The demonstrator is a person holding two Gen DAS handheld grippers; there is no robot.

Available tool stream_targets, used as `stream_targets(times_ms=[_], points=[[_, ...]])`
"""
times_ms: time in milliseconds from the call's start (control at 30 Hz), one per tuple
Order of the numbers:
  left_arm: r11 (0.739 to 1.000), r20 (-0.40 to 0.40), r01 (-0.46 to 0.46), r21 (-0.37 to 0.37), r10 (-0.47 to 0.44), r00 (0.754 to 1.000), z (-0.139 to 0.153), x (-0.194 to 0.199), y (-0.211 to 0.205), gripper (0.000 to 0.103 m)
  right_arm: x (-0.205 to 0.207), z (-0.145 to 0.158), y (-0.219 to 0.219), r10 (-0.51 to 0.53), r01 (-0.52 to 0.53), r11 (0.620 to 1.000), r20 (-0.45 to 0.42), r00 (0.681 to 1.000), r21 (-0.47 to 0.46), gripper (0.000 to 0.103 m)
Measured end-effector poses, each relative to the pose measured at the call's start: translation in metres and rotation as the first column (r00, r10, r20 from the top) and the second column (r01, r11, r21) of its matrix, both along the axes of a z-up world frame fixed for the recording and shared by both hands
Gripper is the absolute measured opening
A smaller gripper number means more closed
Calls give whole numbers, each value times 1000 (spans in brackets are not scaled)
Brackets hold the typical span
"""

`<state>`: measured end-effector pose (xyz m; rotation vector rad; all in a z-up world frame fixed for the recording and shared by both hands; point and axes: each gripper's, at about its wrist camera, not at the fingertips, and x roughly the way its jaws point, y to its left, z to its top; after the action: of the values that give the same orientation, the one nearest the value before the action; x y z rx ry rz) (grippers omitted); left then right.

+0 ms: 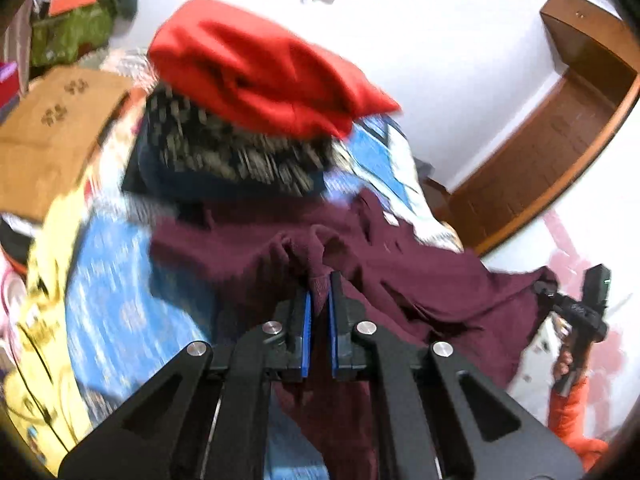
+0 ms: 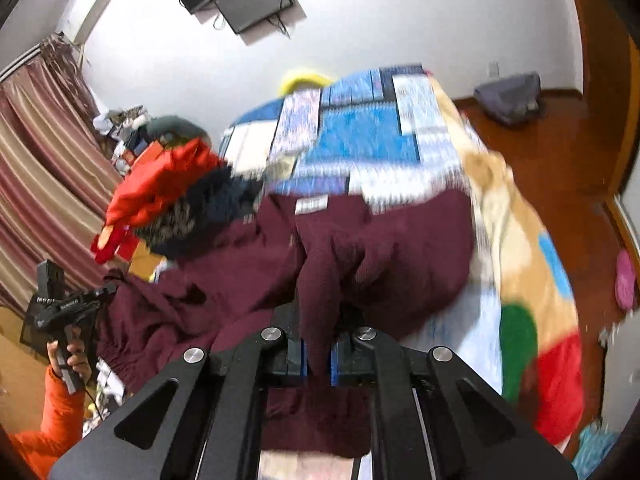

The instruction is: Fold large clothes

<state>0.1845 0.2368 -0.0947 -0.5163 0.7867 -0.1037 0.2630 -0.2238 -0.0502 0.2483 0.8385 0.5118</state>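
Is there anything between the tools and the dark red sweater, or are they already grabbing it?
Nothing is in between. The left tool and the right tool are each shut on a fold of the sweater, which lies across the bed. A pile of clothes sits past it, touching its far edge.

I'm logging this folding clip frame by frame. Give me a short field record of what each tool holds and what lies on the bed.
garment: maroon sweater, spread on the patterned blanket
left tool: shut on a bunched fold of the maroon sweater
right tool: shut on a fold of the maroon sweater
pile: red garment on top of a dark patterned garment, behind the sweater
image quality: motion blur
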Motion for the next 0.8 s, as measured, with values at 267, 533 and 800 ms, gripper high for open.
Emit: stream_targets(times_ms=[267, 533, 800], points=[[982, -174, -165, 89, 178, 968, -91, 82, 41, 8, 118, -68, 5, -162, 143, 980, -135, 977, -139, 6], [958, -239, -101, 268, 167, 956, -110, 87, 28, 38, 132, -92, 2, -166, 117, 972, -239, 957, -203, 20], [918, -80, -194, 345, 235, 969, -44, 33, 36, 93, 91, -27, -18, -215, 203, 956, -32, 976, -212, 82]])
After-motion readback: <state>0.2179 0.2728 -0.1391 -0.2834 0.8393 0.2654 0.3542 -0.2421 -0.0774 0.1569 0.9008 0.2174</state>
